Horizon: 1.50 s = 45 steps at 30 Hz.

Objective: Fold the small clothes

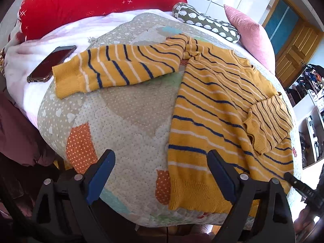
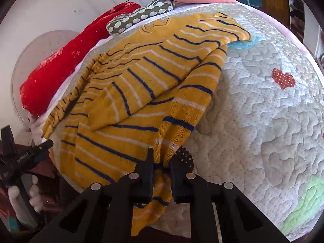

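A mustard-yellow striped sweater (image 1: pixel 218 105) lies on the patchwork quilt (image 1: pixel 125 125). One sleeve (image 1: pixel 113 68) stretches out to the left, and the other sleeve (image 1: pixel 267 121) is folded over the body. My left gripper (image 1: pixel 161 154) hangs open above the quilt, its right finger over the hem's left corner, with nothing between the fingers. In the right wrist view my right gripper (image 2: pixel 162 162) is shut on a bunched edge of the sweater (image 2: pixel 131 93) near its lower corner, and the cloth there is lifted off the quilt (image 2: pixel 263 121). The left gripper (image 2: pixel 26 158) shows at that view's left edge.
A phone (image 1: pixel 51 63) lies on a white blanket beside the outstretched cuff. A red duvet (image 1: pixel 91 4), a sheep-print cushion (image 1: pixel 206 22) and a pink pillow (image 1: pixel 249 32) line the far side. A gloved hand (image 2: pixel 34 198) holds the left gripper. A wooden door (image 1: pixel 293 46) stands at right.
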Available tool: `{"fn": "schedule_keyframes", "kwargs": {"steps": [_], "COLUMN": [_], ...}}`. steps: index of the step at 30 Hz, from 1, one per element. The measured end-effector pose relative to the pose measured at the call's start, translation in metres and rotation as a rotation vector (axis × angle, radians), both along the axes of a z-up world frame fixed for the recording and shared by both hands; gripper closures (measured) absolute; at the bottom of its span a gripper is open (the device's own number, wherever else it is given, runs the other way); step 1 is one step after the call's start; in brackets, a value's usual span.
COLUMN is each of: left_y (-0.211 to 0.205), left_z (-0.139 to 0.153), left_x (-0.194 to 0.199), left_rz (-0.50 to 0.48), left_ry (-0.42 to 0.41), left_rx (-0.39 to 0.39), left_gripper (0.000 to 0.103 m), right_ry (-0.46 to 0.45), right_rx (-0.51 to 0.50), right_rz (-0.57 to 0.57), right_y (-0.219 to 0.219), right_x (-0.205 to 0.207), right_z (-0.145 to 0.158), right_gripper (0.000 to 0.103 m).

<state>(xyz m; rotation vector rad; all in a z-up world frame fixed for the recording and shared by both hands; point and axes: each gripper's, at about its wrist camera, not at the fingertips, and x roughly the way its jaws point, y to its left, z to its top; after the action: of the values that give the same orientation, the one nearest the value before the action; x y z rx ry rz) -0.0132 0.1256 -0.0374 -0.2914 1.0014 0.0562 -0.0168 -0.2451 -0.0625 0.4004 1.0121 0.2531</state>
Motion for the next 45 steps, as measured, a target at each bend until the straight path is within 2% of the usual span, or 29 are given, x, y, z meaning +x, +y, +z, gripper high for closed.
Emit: {"fn": "schedule_keyframes", "kwargs": {"steps": [2,7,12,14,17,19,20,21,22,26,29,30,31,32,33,35,39,42,45], "left_y": [0.000,-0.004,-0.019,-0.032,-0.053,-0.072,-0.078,-0.084,-0.086,-0.080,-0.079,-0.079,-0.080,-0.080,-0.080,-0.080,-0.082,-0.083,-0.083], "left_z": [0.002,-0.010,-0.031,-0.031,-0.032,-0.033,-0.035,-0.036,-0.036,-0.035,-0.036,-0.036,-0.035,-0.035,-0.035,-0.035,-0.036,-0.036,-0.036], "left_x": [-0.002,0.004,0.010,0.007,0.002,-0.002,-0.002,-0.003,-0.005,-0.010,-0.011,-0.011,-0.012,-0.012,-0.012,-0.012,-0.010,-0.007,-0.007], "left_rz": [-0.007,-0.062,-0.150,-0.182,-0.245,-0.295,-0.306,-0.297,-0.290,-0.276,-0.273,-0.274,-0.276,-0.277,-0.277,-0.277,-0.278,-0.275,-0.271], "left_ry": [-0.008,0.021,0.068,0.052,0.059,0.064,0.077,0.080,0.072,0.083,0.093,0.092,0.091,0.091,0.091,0.092,0.093,0.094,0.095], "left_rx": [-0.002,-0.047,-0.188,-0.176,-0.164,-0.108,-0.073,-0.025,-0.009,-0.032,-0.045,-0.043,-0.041,-0.039,-0.040,-0.049,-0.059,-0.063,-0.078], "left_gripper": [0.011,0.011,0.012,0.012,0.012,0.039,0.058,0.060,0.060,0.060,0.059,0.059,0.059,0.058,0.058,0.056,0.053,0.050,0.045], "right_ry": [0.001,0.007,-0.020,-0.028,-0.073,-0.133,-0.159,-0.180,-0.196,-0.234,-0.234,-0.222,-0.207,-0.180,-0.147,-0.161,-0.224,-0.226,-0.189], "right_rx": [0.024,0.001,0.056,0.071,0.043,-0.006,-0.020,-0.027,-0.033,-0.093,-0.105,-0.119,-0.137,-0.146,-0.140,-0.107,-0.180,-0.351,-0.612], "right_rz": [-0.046,-0.166,-0.152,-0.134,-0.126,-0.084,-0.054,-0.019,0.024,0.194,0.262,0.278,0.284,0.284,0.272,0.212,-0.041,-0.319,-0.651], "right_y": [-0.021,-0.065,-0.069,-0.067,-0.063,-0.050,-0.042,-0.031,-0.019,0.045,0.080,0.088,0.095,0.097,0.095,0.075,0.000,-0.078,-0.150], "right_x": [-0.003,-0.019,-0.032,-0.039,-0.053,-0.052,-0.047,-0.039,-0.029,0.013,0.041,0.049,0.056,0.062,0.067,0.068,0.061,0.057,0.049], "right_z": [0.005,0.007,0.006,0.007,0.014,0.028,0.034,0.040,0.044,0.045,0.036,0.031,0.025,0.019,0.015,0.019,0.047,0.063,0.067], "right_gripper": [0.095,0.095,0.091,0.082,0.080,0.076,0.066,0.060,0.049,0.047,0.047,0.049,0.076,0.099,0.099,0.100,0.100,0.100,0.100]}}
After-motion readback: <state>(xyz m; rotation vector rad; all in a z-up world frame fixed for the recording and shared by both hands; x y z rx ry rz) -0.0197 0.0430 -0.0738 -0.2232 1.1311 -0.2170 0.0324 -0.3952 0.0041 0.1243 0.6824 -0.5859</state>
